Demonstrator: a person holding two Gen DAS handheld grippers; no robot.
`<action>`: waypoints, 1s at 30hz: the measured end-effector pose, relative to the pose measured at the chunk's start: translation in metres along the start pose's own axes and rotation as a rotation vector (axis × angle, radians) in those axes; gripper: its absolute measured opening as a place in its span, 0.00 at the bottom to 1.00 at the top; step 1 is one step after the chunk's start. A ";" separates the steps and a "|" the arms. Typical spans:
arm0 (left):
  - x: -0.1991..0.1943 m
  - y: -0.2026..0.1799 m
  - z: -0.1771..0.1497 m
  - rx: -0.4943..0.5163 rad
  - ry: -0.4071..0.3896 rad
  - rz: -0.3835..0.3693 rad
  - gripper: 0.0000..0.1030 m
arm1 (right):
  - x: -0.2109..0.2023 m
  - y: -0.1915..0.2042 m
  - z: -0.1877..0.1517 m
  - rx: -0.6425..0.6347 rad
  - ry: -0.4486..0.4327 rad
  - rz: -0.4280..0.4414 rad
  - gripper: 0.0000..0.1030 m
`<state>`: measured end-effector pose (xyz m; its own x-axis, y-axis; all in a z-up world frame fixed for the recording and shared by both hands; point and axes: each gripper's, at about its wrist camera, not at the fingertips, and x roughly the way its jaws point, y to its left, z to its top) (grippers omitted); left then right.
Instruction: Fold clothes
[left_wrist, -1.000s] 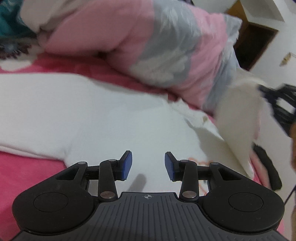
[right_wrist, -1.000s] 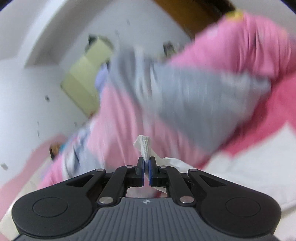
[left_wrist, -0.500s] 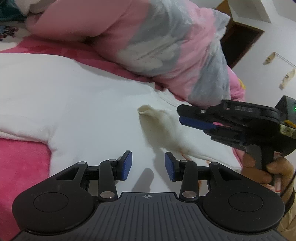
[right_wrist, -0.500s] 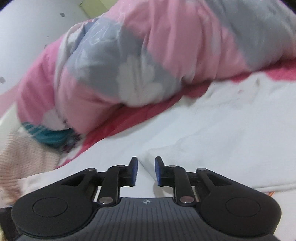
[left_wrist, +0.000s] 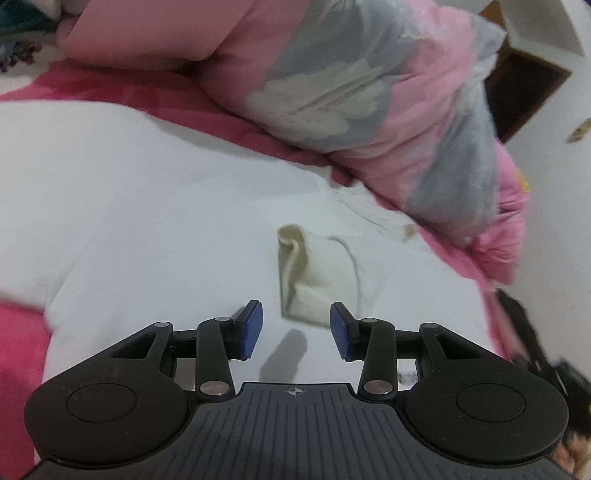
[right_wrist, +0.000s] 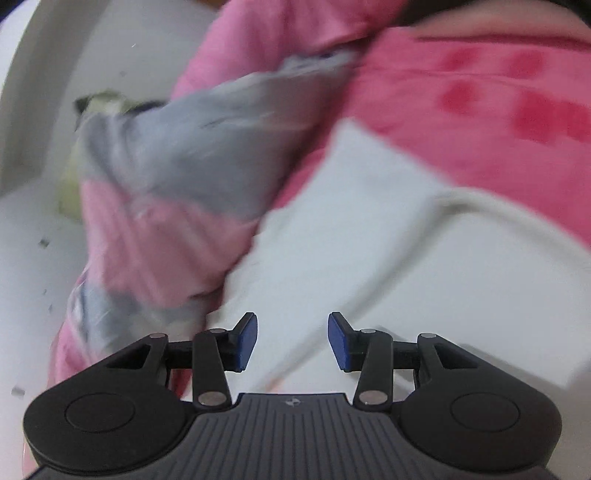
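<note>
A white garment (left_wrist: 155, 206) lies spread on a pink bedsheet (left_wrist: 18, 339). Its cream sleeve cuff (left_wrist: 314, 273) rests folded inward on the body of the garment. My left gripper (left_wrist: 295, 328) hovers open just short of that cuff, nothing between its blue pads. In the right wrist view the same white garment (right_wrist: 388, 251) shows blurred, with a folded edge running across it. My right gripper (right_wrist: 291, 341) is open above it and holds nothing.
A bulky pink and grey quilt (left_wrist: 369, 92) is heaped along the far side of the garment, also seen as quilt (right_wrist: 177, 192) at left. A dark doorway (left_wrist: 524, 92) and white wall lie beyond. Something black (left_wrist: 532, 343) sits at the bed's right edge.
The right gripper carried the sleeve cuff over the garment, opened and let it go, then swung away out of the left wrist view. The left gripper stayed open and edged closer to the cuff.
</note>
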<state>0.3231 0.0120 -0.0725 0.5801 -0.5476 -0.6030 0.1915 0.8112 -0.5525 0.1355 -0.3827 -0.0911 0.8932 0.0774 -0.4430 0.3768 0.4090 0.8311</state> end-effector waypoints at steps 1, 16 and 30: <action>0.005 -0.003 0.003 0.007 0.000 0.022 0.39 | -0.004 -0.011 0.000 0.013 -0.011 0.004 0.44; 0.010 -0.045 0.005 0.110 -0.096 0.194 0.01 | -0.026 -0.073 0.006 0.052 -0.186 0.167 0.36; -0.027 -0.038 -0.012 0.085 -0.186 0.252 0.00 | -0.031 -0.086 0.008 0.107 -0.215 0.221 0.36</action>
<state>0.2906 -0.0064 -0.0422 0.7508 -0.2871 -0.5949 0.0842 0.9349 -0.3449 0.0776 -0.4279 -0.1459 0.9833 -0.0446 -0.1765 0.1817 0.3047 0.9350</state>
